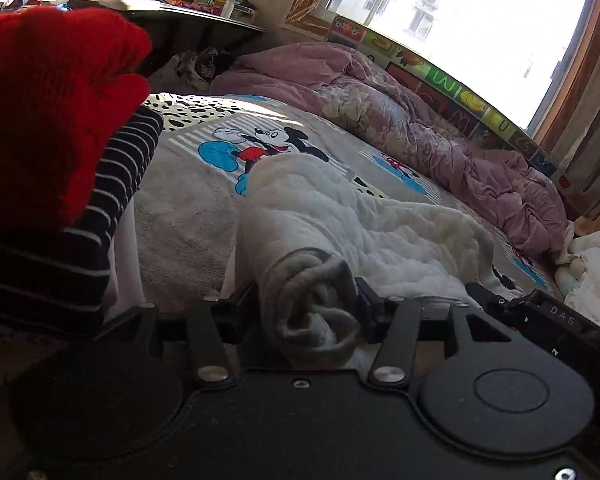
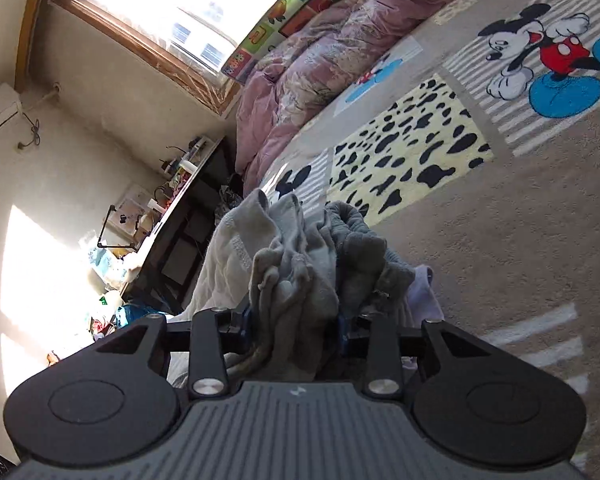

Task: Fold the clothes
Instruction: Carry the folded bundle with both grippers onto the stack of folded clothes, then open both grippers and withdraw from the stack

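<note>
grey fabric bunched between both jaw sets | left gripper (image 1: 310, 312) – jaws around grey-white garment (image 1: 340, 232), contact unclear | right gripper (image 2: 294, 322) – clamped on grey clothes (image 2: 300, 256) above cartoon blanket (image 2: 520, 220)

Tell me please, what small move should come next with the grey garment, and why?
Probably lower the grey garment onto the bare part of the cartoon blanket. Both the left gripper and the right gripper have bunched cloth between their fingers, so it seems it must lie flat before any fold.
</note>
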A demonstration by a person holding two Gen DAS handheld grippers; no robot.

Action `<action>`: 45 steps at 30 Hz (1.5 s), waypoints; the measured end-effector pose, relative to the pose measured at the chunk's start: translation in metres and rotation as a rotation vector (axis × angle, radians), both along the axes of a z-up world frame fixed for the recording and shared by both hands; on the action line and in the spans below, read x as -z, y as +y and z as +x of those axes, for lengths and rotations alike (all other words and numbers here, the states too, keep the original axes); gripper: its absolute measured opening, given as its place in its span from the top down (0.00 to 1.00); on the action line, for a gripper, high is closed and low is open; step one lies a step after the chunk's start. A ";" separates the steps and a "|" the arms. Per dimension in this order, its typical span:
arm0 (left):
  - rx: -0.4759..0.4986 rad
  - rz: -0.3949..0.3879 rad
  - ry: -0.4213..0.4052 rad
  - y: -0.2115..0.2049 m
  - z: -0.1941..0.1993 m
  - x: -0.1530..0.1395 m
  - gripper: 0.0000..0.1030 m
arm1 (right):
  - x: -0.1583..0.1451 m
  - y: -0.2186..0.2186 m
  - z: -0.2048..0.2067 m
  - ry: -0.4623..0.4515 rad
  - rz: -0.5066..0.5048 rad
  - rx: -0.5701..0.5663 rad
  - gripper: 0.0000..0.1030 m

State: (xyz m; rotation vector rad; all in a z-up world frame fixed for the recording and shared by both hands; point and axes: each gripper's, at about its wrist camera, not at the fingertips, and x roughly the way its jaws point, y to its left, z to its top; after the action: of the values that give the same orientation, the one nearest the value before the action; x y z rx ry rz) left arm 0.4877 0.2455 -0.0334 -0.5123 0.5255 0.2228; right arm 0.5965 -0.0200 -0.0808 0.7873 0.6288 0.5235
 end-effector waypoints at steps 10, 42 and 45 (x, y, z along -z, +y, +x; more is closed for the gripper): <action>-0.002 0.085 -0.053 -0.019 -0.075 -0.040 0.34 | -0.047 -0.042 -0.046 -0.080 -0.031 0.023 0.44; 0.009 0.462 -0.004 -0.128 -0.271 -0.163 0.00 | -0.204 -0.026 -0.349 -0.216 -0.729 -0.051 0.00; 0.026 0.435 -0.005 -0.125 -0.273 -0.164 0.00 | -0.208 -0.028 -0.355 -0.221 -0.731 -0.043 0.00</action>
State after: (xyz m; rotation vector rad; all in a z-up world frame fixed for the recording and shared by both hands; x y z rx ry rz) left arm 0.2151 0.1203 0.1307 -0.0827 0.4620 0.3014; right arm 0.2411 -0.0479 0.1269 0.0247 0.5740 0.3707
